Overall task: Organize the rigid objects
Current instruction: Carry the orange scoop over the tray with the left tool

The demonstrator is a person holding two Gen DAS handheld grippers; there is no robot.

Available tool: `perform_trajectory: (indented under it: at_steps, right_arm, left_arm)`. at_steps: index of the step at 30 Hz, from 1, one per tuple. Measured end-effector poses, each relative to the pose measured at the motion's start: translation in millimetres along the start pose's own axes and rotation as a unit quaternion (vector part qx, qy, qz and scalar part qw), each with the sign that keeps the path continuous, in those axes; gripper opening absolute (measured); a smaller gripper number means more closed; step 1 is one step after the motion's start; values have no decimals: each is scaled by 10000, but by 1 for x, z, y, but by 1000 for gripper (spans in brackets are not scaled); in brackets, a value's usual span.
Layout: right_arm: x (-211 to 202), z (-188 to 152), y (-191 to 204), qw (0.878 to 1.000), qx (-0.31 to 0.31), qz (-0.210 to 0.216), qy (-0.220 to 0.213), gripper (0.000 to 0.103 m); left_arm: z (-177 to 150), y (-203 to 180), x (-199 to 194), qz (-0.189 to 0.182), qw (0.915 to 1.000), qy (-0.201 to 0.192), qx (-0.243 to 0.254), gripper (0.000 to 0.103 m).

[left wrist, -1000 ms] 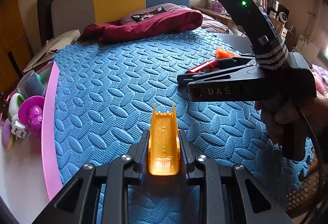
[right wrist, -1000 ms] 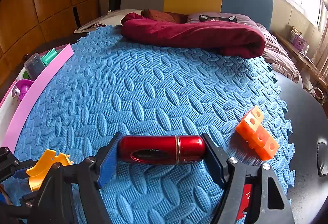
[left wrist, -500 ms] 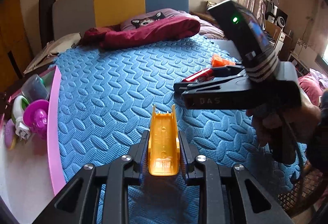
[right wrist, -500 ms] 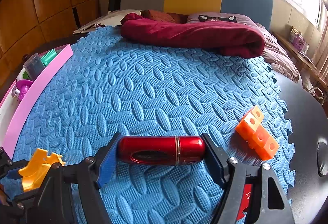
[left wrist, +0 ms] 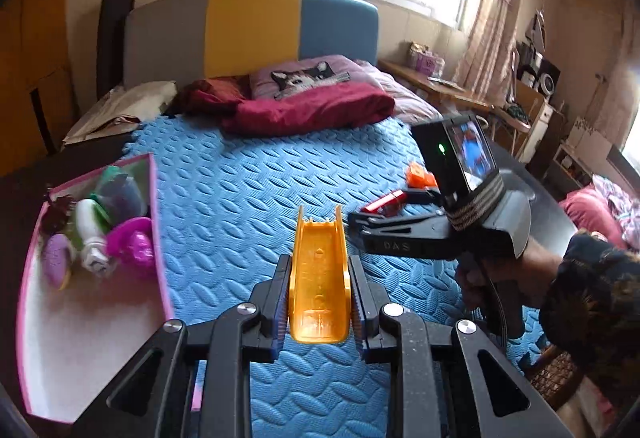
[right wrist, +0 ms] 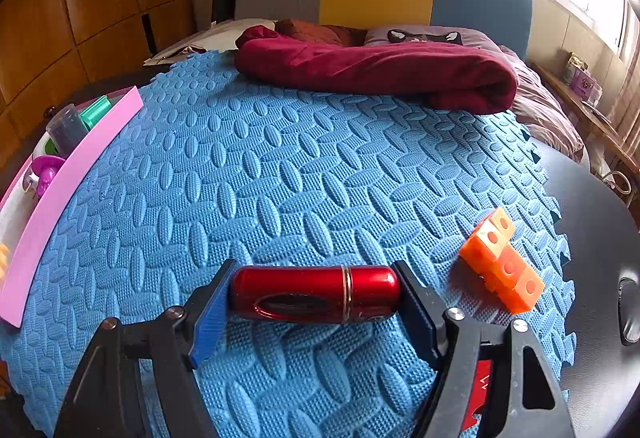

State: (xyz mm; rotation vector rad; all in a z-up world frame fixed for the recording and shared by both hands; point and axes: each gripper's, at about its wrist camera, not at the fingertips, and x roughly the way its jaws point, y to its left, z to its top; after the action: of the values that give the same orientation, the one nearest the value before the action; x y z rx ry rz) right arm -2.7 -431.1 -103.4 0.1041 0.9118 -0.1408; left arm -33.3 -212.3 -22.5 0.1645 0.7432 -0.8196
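My left gripper (left wrist: 319,290) is shut on an orange plastic channel piece (left wrist: 320,278) and holds it above the blue foam mat (left wrist: 240,189), right of the pink-rimmed tray (left wrist: 158,222). My right gripper (right wrist: 316,298) is shut on a red metal cylinder (right wrist: 316,294), gripped end to end, low over the mat (right wrist: 280,165). The right gripper (left wrist: 360,215) also shows in the left wrist view with the red cylinder (left wrist: 382,199). An orange block stack (right wrist: 500,262) lies on the mat to the right; it also shows in the left wrist view (left wrist: 420,175).
The tray holds several items: a purple toy (left wrist: 132,244), a white and green piece (left wrist: 90,234), a grey cup (left wrist: 120,189). A dark red blanket (right wrist: 376,71) lies at the mat's far end. A black tabletop (right wrist: 600,258) borders the mat on the right.
My left gripper has risen and drawn back toward the tray with the orange piece, so more of the tray shows. My right gripper has stayed still with the red cylinder.
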Motion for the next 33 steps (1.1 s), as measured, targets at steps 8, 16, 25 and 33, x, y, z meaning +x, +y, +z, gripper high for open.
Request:
perform_trajectory:
  at_steps: [8, 16, 25, 33]
  right_arm:
    - [0, 0, 1, 10000, -19, -19, -2, 76]
    - [0, 0, 1, 10000, -21, -19, -3, 76]
    - [0, 0, 1, 10000, -26, -20, -6, 76]
    - [0, 0, 1, 10000, -26, -21, -8, 76]
  left_arm:
    - [-4, 104, -47, 750, 9920, -255, -979, 26]
    - [-40, 205, -39, 1352, 9667, 189, -2164, 26]
    - [-52, 229, -14, 1797, 9545, 456, -2336, 27]
    - [-58, 225, -18, 1954, 9547, 424, -2204, 30]
